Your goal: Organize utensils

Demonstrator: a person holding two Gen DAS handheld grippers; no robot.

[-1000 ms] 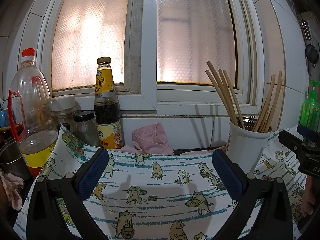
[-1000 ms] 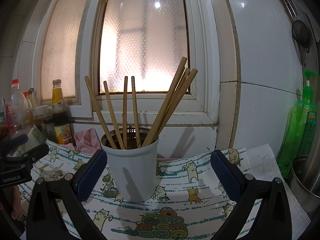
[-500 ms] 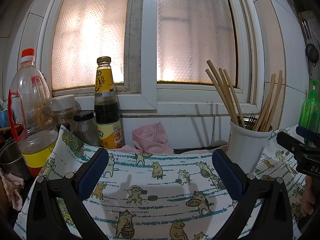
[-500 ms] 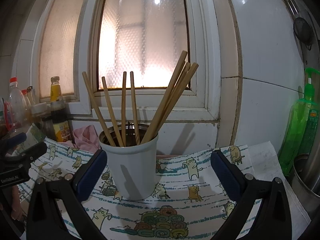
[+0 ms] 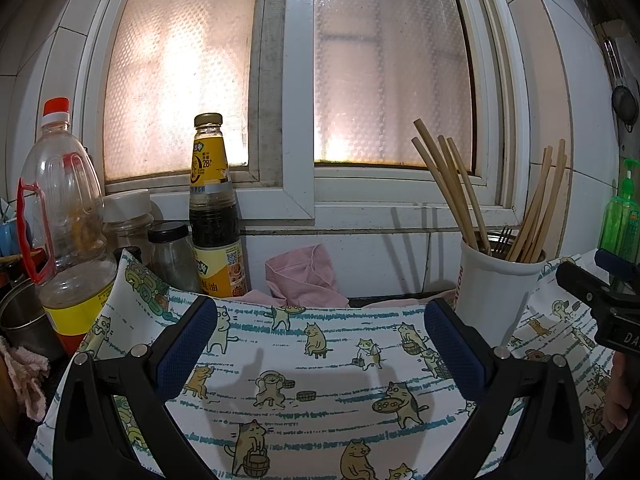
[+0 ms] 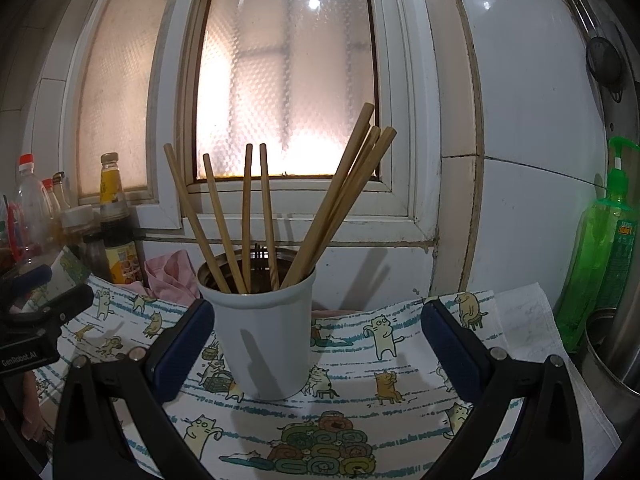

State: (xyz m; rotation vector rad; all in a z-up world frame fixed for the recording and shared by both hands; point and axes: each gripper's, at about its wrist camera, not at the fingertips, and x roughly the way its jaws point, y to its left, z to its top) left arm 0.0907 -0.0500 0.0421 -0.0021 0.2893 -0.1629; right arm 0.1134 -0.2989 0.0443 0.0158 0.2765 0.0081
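the white cup (image 6: pixel 262 336) stood upright on a cat-print cloth (image 6: pixel 384 364) in front of the frosted window (image 6: pixel 288 80), and a bunch of wooden chopsticks (image 6: pixel 256 216) fanned out of it, some leaning left, some right; a dark metal fork (image 6: pixel 260 256) showed low inside the rim. the right gripper (image 6: pixel 316 344) hung low over the near part of the cloth with its jaws spread wide and nothing between the pads; the cup sat just beyond the left blue pad (image 6: pixel 180 348), inside the span of the jaws but not touched.

the left gripper (image 5: pixel 320 348) was further left over the same cloth (image 5: pixel 320 380), jaws equally wide and holding nothing. from its view the cup (image 5: pixel 494 300) stood to the far right, just past the right pad (image 5: pixel 454 352), and the right gripper's black body (image 5: pixel 600 300) crowded in at the right edge.

along the far left a dark soy sauce bottle (image 5: pixel 214 216), a clear oil bottle with a red cap (image 5: pixel 64 216), and two small jars (image 5: pixel 168 248) lined the sill wall. a crumpled pink cloth (image 5: pixel 304 276) lay against the wall between the bottles and the cup. a green soap dispenser (image 6: pixel 600 248) stood at the far right beside a steel pot (image 6: pixel 608 348).
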